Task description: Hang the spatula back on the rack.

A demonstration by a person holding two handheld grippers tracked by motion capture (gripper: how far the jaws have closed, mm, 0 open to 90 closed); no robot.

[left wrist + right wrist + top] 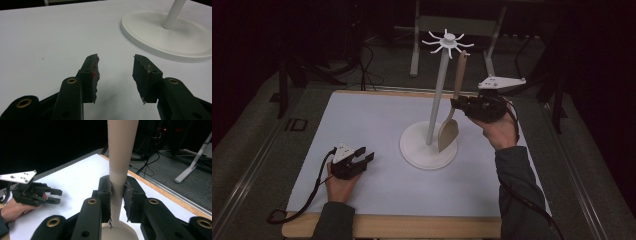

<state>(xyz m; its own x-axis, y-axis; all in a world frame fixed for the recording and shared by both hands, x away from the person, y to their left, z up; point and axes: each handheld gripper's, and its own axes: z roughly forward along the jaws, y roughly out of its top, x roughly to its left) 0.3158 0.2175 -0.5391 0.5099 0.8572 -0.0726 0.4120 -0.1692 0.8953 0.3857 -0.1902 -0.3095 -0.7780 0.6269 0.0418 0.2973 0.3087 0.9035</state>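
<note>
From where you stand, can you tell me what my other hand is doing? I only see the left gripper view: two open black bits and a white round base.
Observer: Your right tool is shut on a beige wooden spatula, gripping its handle.
Operator: Is the spatula lying down?
Observer: No, it is upright, blade low over the white stand's base.
Operator: What's on top of the pole?
Observer: A white ring of hooks; the spatula's handle tip is right beside it.
Operator: Where's my left tool?
Observer: The left tool rests on the white table, apart from the stand.
</note>
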